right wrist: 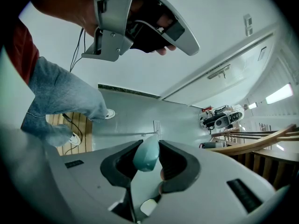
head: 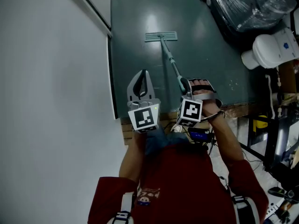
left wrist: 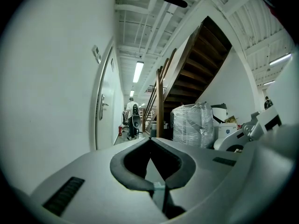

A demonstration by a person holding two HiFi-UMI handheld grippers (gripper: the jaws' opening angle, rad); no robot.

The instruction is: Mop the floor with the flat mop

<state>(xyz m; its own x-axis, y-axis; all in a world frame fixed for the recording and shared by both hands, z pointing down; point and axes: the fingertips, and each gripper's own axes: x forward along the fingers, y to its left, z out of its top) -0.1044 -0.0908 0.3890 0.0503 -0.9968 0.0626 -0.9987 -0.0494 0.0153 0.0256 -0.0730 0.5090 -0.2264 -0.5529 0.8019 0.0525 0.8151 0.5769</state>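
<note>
The flat mop's head (head: 160, 36) lies flat on the dark green floor ahead of me. Its thin pole (head: 169, 57) slants back to a teal grip (head: 184, 84). My right gripper (head: 195, 86) is shut on that grip; in the right gripper view the teal grip (right wrist: 146, 154) sits pinched between the jaws, with the mop head (right wrist: 156, 125) small on the floor beyond. My left gripper (head: 143, 73) is held up to the left of the pole, apart from it. It is shut with nothing in it, its tips meeting (left wrist: 150, 139).
A white wall with a door (head: 51, 78) runs along the left. A wrapped pallet (head: 252, 3) and a white machine (head: 271, 48) stand at the right. Wooden boards (head: 127, 130) lie underfoot. A staircase (left wrist: 196, 73) rises at the right, and a person (left wrist: 132, 118) stands far down the corridor.
</note>
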